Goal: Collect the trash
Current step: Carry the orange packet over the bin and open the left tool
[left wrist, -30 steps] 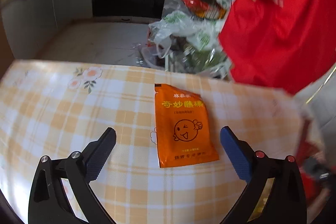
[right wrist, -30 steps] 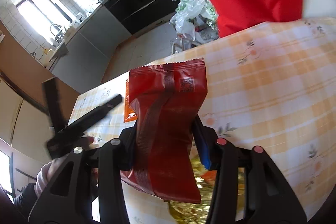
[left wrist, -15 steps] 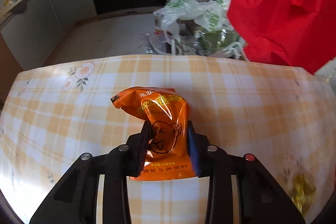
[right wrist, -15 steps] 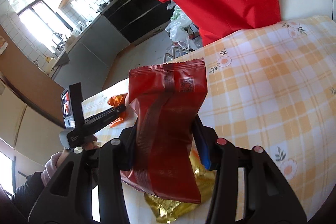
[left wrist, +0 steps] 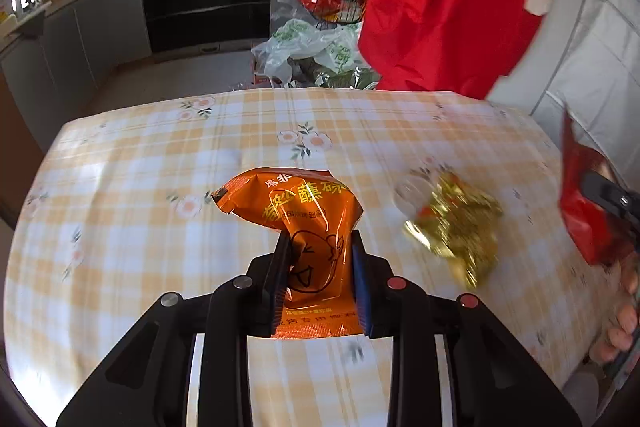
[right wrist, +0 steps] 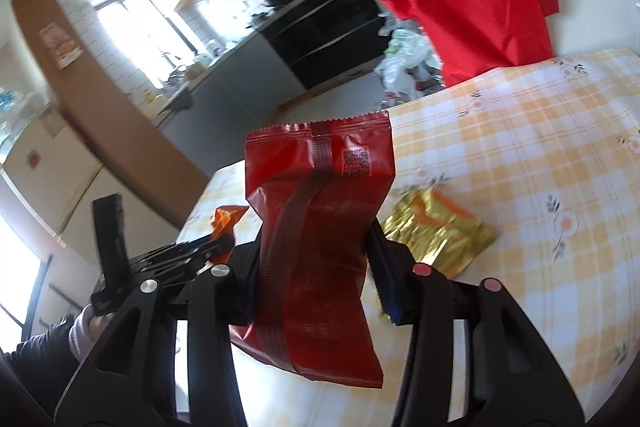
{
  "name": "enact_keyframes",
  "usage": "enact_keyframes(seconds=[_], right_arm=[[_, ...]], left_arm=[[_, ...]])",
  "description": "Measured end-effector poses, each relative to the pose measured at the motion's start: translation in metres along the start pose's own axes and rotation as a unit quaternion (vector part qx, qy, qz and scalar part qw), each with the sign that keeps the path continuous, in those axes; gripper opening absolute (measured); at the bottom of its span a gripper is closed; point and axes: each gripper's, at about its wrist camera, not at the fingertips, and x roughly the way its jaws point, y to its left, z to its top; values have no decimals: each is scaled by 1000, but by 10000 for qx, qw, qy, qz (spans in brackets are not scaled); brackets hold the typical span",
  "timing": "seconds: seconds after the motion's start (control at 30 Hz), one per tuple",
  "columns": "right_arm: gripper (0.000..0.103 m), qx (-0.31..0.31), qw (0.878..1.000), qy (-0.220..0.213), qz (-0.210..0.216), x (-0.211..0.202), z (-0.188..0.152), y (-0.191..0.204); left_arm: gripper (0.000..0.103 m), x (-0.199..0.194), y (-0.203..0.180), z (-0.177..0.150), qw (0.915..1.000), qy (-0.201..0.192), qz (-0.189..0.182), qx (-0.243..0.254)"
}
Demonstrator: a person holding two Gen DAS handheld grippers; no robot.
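Note:
An orange snack packet (left wrist: 304,203) with a cartoon face is lifted off the checked tablecloth (left wrist: 140,167), squeezed between the pads of my left gripper (left wrist: 319,239), whose jaws are still closing on it. My right gripper (right wrist: 316,239) is shut on a dark red foil packet (right wrist: 320,187) that stands upright and hides much of what lies behind it. A crumpled gold wrapper (left wrist: 456,227) lies loose on the cloth between the two grippers, and in the right wrist view it sits just right of the fingers as a gold wrapper (right wrist: 436,231). There the orange packet (right wrist: 226,219) shows at the left.
A red cloth (left wrist: 440,7) hangs beyond the table's far right edge. Plastic bags (left wrist: 312,47) and a wire rack of goods stand on the floor behind the table. A person's hand (left wrist: 624,327) shows at the right rim. Kitchen cabinets line the far wall.
My left gripper went from wide open around the flat orange packet to clamped on it, then lifted it and drew back. The right gripper pulled back with the red packet, uncovering the gold wrapper.

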Motion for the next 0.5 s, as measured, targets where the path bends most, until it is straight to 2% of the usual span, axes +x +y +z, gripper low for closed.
enact_keyframes(seconds=[0.17, 0.3, 0.5], right_arm=[[47, -192, 9994, -75, 282, -40, -26, 30], [47, -358, 9986, -161, 362, -77, -45, 56], [47, -372, 9976, -453, 379, -140, -83, 85]], left_arm=[[28, -81, -15, -43, 9994, -237, -64, -237], [28, -149, -39, -78, 9978, -648, -93, -140], [28, -221, -68, -135, 9932, -988, -603, -128]])
